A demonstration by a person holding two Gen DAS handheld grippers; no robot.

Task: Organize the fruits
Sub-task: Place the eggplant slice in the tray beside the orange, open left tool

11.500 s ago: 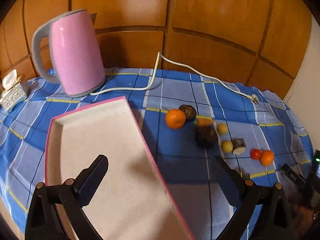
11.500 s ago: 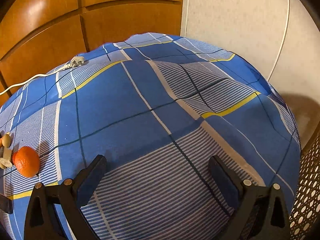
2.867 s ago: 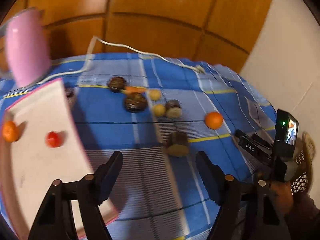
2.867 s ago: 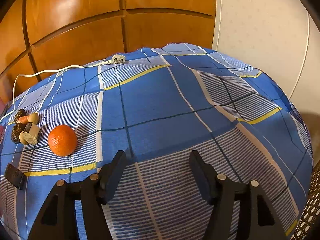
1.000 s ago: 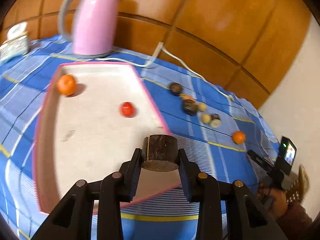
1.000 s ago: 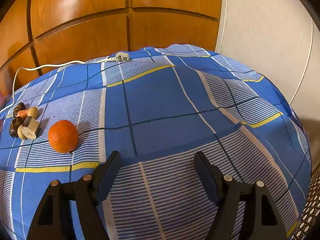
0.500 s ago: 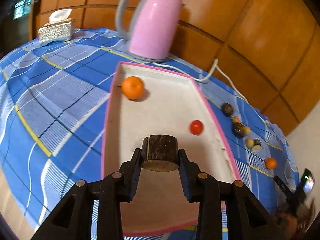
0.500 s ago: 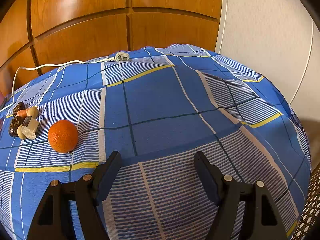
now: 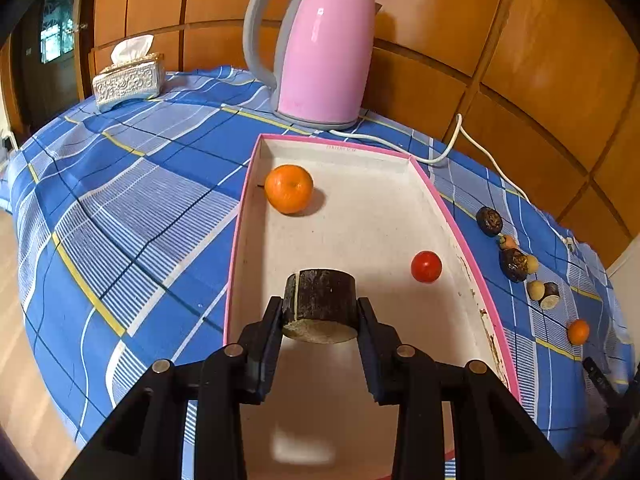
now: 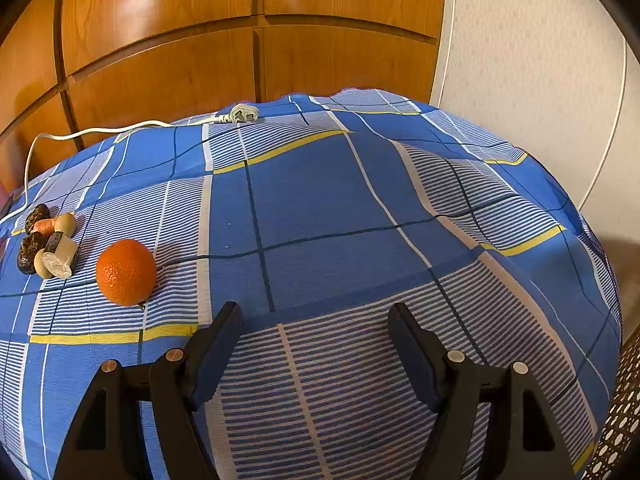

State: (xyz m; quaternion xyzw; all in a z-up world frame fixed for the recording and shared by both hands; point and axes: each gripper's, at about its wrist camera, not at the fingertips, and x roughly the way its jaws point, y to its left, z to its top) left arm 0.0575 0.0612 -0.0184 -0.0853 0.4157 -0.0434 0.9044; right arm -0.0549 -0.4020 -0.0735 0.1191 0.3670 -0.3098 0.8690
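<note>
**A:** What was being held, and where?

**B:** A dark brown, short cylindrical fruit piece (image 9: 320, 304) with a pale cut face sat clamped between the two fingers of the left gripper (image 9: 319, 322); it hung over the near part of a pink-edged tray (image 9: 452, 216) with a pale floor.

**A:** Was anything lying in the tray?

**B:** An orange (image 9: 289, 189) lay near the far left corner; a small red fruit (image 9: 426, 266) lay toward the right wall, well apart from the orange.

**A:** And outside the tray?

**B:** To its right, on a blue checked tablecloth (image 9: 132, 200), ran a loose line of small dark and pale fruits (image 9: 514, 264); a second orange (image 10: 126, 273) lay at the near end of that line, just beside them in the right wrist view.

**A:** The other gripper?

**B:** The right gripper (image 10: 316, 330) hovered over bare cloth with its jaws apart and nothing between them; the second orange lay to its left.

**A:** What else stood around?

**B:** A pink kettle (image 9: 320, 52) stood behind the tray; its white cord (image 9: 452, 148) trailed along the wood-panelled wall; a tissue box (image 9: 128, 76) sat at the far left.
</note>
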